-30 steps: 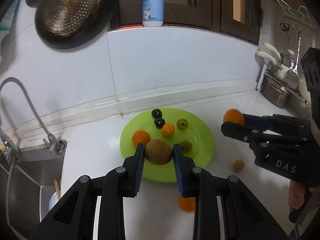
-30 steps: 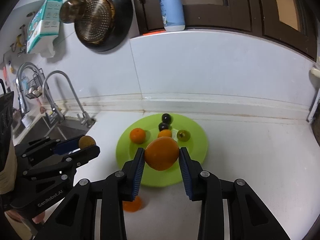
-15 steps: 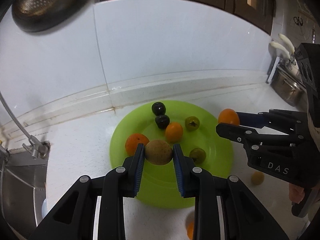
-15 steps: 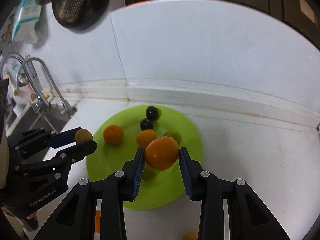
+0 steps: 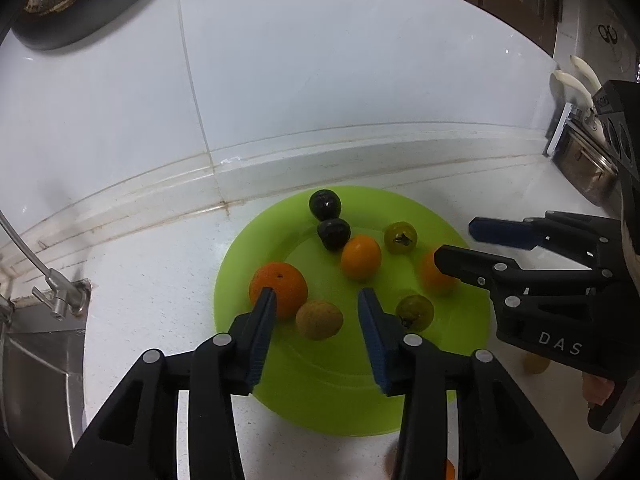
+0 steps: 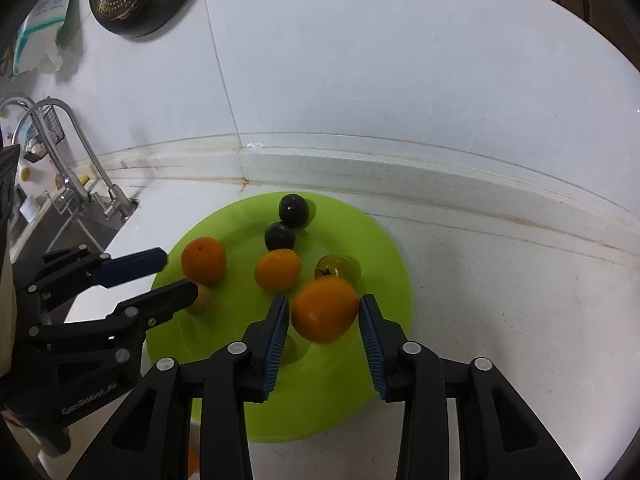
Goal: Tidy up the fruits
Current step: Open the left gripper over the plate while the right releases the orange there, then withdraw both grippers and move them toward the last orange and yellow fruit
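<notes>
Left gripper [image 5: 318, 300]: jaws spread wide over the near part of the green plate [image 5: 320, 400], holding nothing. One fingertip overlaps the big orange [image 5: 279, 288]; whether they touch, I cannot tell.
Brown fruit [image 5: 319, 319]: lies on the plate between the left fingers, clear of both pads.
Right gripper [image 6: 324, 312]: jaws parted, gaps showing on both sides of the orange fruit [image 6: 325, 309] between them; it looks blurred and free of the pads.
Plate: also carries two dark fruits [image 5: 325, 204], a small orange [image 5: 361, 257] and two green ones [image 5: 400, 237].
Counter [image 5: 152, 312]: white, with the plate on it.
</notes>
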Action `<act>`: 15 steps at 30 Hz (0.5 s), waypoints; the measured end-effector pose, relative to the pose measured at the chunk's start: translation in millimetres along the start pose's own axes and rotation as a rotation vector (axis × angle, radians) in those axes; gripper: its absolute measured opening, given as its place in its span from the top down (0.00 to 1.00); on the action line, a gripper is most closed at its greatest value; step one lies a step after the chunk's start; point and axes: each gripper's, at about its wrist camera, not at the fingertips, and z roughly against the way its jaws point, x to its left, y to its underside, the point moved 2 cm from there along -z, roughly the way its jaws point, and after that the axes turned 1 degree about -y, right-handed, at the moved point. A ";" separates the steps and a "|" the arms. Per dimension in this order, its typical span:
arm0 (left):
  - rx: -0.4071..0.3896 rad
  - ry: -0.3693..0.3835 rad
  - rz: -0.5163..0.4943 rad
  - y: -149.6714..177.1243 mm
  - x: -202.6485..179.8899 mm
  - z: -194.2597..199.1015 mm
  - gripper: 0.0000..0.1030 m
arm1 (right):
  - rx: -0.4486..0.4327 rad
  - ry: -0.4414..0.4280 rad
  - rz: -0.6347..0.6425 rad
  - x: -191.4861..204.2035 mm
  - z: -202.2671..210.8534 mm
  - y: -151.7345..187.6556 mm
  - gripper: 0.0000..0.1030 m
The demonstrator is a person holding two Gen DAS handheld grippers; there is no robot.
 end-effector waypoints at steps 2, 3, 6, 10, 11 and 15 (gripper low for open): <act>-0.011 -0.021 -0.007 0.3 -0.2 5.1 0.55 | -0.012 0.012 0.002 -0.4 2.9 -0.6 0.53; -0.019 -0.023 -0.008 0.5 -0.1 8.0 0.54 | -0.017 0.021 0.002 -0.5 5.8 -0.5 0.53; -0.043 -0.025 -0.018 2.0 -1.3 19.9 0.47 | -0.039 0.023 -0.002 -0.3 16.8 0.4 0.53; -0.084 -0.042 -0.037 6.2 -5.2 40.1 0.43 | -0.079 0.035 0.004 3.1 37.9 2.9 0.53; -0.089 -0.040 -0.036 6.0 -5.9 43.1 0.42 | -0.088 0.040 0.007 4.0 43.4 3.6 0.53; -0.129 -0.046 -0.031 6.5 -10.1 66.0 0.36 | -0.117 0.045 -0.001 5.8 62.1 6.3 0.53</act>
